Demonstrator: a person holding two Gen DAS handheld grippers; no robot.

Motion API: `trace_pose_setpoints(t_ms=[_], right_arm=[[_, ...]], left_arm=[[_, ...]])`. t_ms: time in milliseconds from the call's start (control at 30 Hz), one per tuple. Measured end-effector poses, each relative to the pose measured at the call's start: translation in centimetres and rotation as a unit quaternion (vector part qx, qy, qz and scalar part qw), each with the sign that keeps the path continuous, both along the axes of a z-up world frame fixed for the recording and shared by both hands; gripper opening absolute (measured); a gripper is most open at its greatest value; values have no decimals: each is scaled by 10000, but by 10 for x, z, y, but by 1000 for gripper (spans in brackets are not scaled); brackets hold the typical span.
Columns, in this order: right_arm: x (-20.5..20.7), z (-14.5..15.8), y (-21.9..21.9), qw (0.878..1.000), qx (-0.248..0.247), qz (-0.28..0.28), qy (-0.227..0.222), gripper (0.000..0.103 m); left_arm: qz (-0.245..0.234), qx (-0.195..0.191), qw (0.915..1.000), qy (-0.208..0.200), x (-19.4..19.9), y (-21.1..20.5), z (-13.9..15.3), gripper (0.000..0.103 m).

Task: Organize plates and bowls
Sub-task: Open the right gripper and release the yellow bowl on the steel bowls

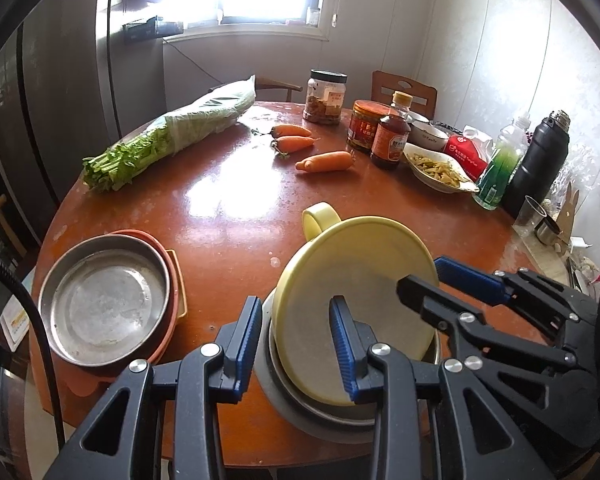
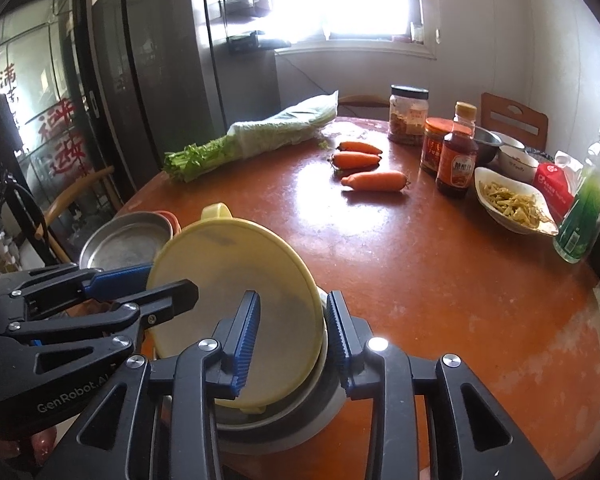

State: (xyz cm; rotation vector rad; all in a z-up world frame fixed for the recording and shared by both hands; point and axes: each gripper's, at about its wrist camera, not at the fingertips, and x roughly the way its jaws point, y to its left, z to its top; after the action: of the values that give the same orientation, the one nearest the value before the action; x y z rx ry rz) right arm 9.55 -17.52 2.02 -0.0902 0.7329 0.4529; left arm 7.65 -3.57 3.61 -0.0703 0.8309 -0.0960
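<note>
A yellow bowl with a handle [image 1: 356, 280] [image 2: 236, 280] sits tilted inside a steel bowl [image 1: 296, 408] [image 2: 300, 420] at the table's near edge. My left gripper [image 1: 296, 344] straddles the left rims of both bowls, jaws apart. My right gripper [image 2: 294, 332] straddles the right rims, jaws apart; it also shows in the left wrist view [image 1: 420, 276]. A steel plate [image 1: 104, 300] [image 2: 128, 240] lies on an orange tray [image 1: 172, 280] at the left.
On the round brown table [image 1: 228, 216] lie bagged celery [image 1: 160, 140], three carrots [image 1: 324, 160], jars and a sauce bottle [image 1: 388, 136], a dish of food [image 1: 440, 168], a green bottle [image 1: 500, 168] and a black flask [image 1: 540, 160]. Chairs stand behind.
</note>
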Motion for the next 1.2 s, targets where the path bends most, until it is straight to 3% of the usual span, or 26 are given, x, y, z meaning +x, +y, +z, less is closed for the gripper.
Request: trace_pose_setpoints(t_ms=[433, 700, 800, 1000, 1200], right_arm=[[-16, 25, -3, 9994, 34, 61, -327, 47], [-28, 38, -11, 9988, 57, 41, -486, 59], [-30, 38, -16, 9990, 131, 25, -420, 61], [-34, 30, -25, 9994, 120, -143, -298, 71], [-35, 17, -31, 9995, 128, -218, -187, 73]], left_arm=[[148, 160, 9996, -171, -14, 2, 17, 49], [251, 101, 9994, -234, -35, 12, 29, 60], [312, -107, 9993, -195, -42, 20, 26, 64], [467, -225, 9987, 2, -52, 31, 12, 69], [434, -347, 9983, 167, -53, 29, -6, 71]])
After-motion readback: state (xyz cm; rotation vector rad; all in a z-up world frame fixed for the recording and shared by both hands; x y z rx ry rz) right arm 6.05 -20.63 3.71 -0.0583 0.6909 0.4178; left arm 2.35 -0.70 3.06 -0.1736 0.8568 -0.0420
